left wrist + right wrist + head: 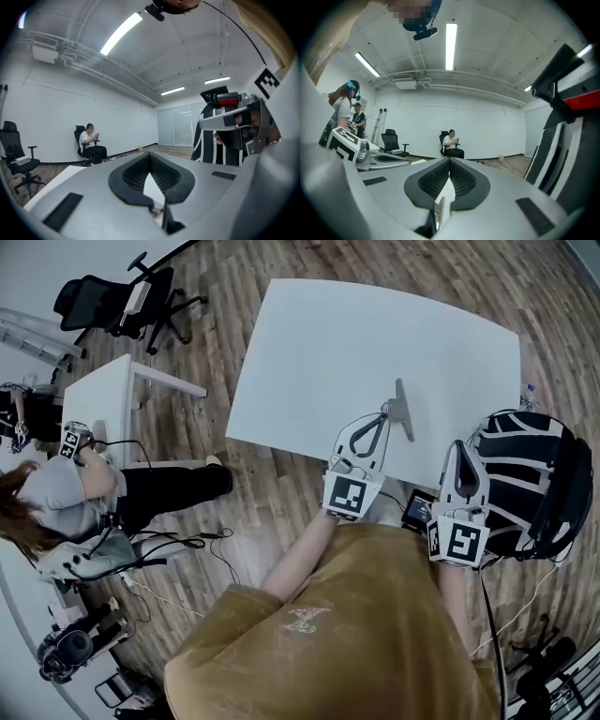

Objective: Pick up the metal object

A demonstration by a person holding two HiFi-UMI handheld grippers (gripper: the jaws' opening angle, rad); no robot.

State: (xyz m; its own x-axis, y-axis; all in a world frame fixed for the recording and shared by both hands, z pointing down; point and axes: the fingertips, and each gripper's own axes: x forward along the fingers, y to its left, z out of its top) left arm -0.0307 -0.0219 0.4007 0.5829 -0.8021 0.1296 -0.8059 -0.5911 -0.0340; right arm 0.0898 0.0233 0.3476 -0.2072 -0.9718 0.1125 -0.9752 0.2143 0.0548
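The metal object [403, 409] is a slim grey bar with a flat plate, lying on the white table [319, 352] near its front edge. My left gripper [384, 410] has its tips just left of the object, at its side; whether they touch it I cannot tell. Its jaws are shut with nothing visible between them in the left gripper view [150, 157], which looks out level across the room. My right gripper [457, 448] hovers at the table's front right, also shut and empty [450, 161]. Neither gripper view shows the object.
A black-and-white striped chair [534, 484] stands close on my right. A small dark device [417, 510] sits below the table edge. To the left are a seated person [66, 493], a small white desk [103, 399] and a black office chair [122, 301].
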